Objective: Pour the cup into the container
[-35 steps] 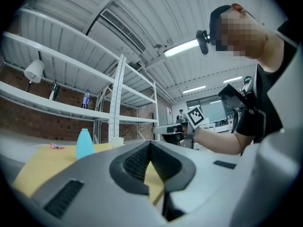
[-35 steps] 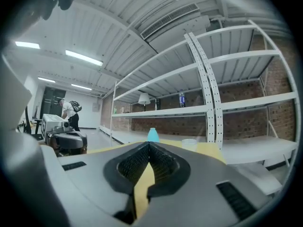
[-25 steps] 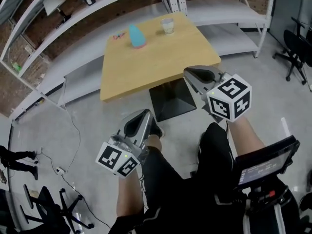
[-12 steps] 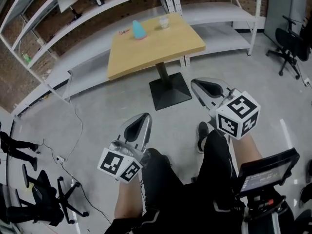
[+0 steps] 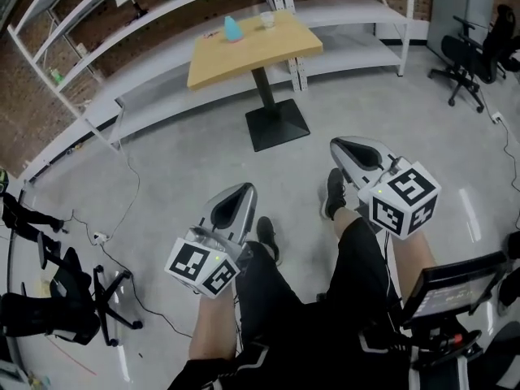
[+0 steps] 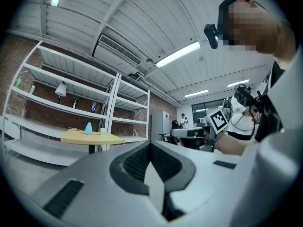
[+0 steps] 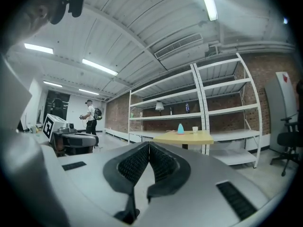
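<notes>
A wooden table (image 5: 253,45) stands far off at the top of the head view. On it are a teal cone-shaped container (image 5: 232,28) and a small clear cup (image 5: 266,19). Both also show small in the left gripper view, container (image 6: 88,127) and cup (image 6: 101,131), and in the right gripper view, container (image 7: 180,128) and cup (image 7: 194,129). My left gripper (image 5: 241,192) and right gripper (image 5: 342,145) are held level over the floor in front of my legs, well short of the table. Both are shut and hold nothing.
White metal shelving (image 5: 154,6) lines the brick wall behind the table. Office chairs stand at the right (image 5: 471,55) and at the lower left (image 5: 73,307). A cable (image 5: 130,210) trails on the grey floor. A person (image 7: 90,113) stands far off.
Both grippers and my view have drawn back from the table, which now looks smaller and farther away. More bare floor lies between us. The jaws stayed shut.
</notes>
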